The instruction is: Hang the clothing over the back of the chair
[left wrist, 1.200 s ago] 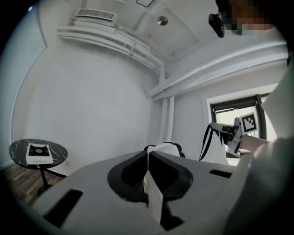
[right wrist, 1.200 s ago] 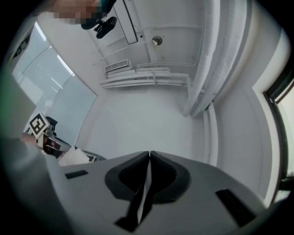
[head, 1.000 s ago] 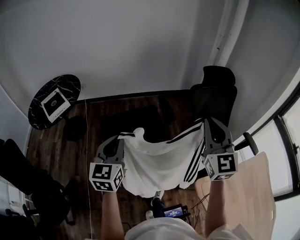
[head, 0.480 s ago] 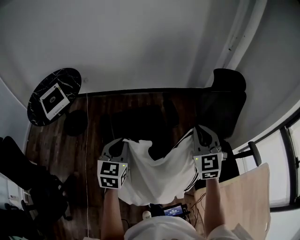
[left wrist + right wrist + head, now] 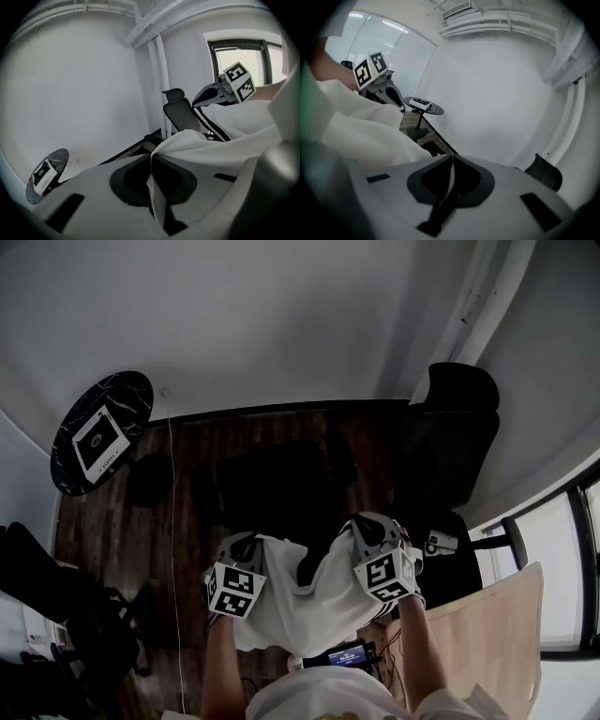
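Observation:
The white garment with black side stripes hangs stretched between my two grippers, close in front of the person. My left gripper is shut on one edge of it, and the white cloth is pinched between its jaws. My right gripper is shut on the other edge, where a thin fold of cloth runs through the closed jaws. The black office chair stands beyond my right gripper, apart from the garment. It also shows as the chair in the left gripper view.
A round black marble side table stands at the far left. A dark low object lies on the wood floor ahead. Another dark chair is at the lower left, and a light wooden desk at the right.
Both grippers have come down and back toward the person, carrying the garment with them. They now sit closer together, and the cloth sags and bunches more.

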Available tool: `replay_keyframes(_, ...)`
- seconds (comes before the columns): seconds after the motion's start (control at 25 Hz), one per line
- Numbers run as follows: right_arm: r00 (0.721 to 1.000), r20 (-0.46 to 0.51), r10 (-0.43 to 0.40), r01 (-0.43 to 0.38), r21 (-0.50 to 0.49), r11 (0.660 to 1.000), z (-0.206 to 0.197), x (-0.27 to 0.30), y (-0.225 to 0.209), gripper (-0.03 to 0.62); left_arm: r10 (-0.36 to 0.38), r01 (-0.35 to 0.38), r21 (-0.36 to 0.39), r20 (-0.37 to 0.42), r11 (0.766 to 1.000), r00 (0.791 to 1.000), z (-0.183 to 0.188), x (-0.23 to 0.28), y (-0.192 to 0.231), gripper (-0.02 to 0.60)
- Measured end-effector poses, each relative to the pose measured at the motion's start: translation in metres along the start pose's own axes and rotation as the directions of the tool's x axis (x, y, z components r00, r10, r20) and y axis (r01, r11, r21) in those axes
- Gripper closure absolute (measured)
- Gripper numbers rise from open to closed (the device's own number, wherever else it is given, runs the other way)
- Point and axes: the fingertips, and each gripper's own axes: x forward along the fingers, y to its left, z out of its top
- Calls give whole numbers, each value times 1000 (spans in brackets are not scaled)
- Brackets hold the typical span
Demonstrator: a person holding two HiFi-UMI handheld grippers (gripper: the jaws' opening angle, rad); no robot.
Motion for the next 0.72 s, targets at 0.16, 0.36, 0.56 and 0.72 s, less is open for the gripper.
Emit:
replay_keyframes(0.16, 992, -84, 93, -94, -10, 996, -12, 7, 12, 572, -106, 109, 34, -85, 993, 991, -13, 12, -18, 554)
replay_keyframes(0.36, 966, -206, 159, -199, -188, 962, -17, 17, 40, 562, -231, 272, 166, -230, 948, 945, -31, 22, -51, 554)
replay_keyframes(0.56, 929, -309, 205, -304, -321, 897, -30, 23, 60, 463, -304, 411, 247, -374, 878, 876, -52, 29, -80, 519)
replay_keyframes(0.72, 938, -284, 200, -281, -283, 917, -30, 21, 53, 470, -313, 431, 256, -396, 866, 863, -52, 28, -83, 453)
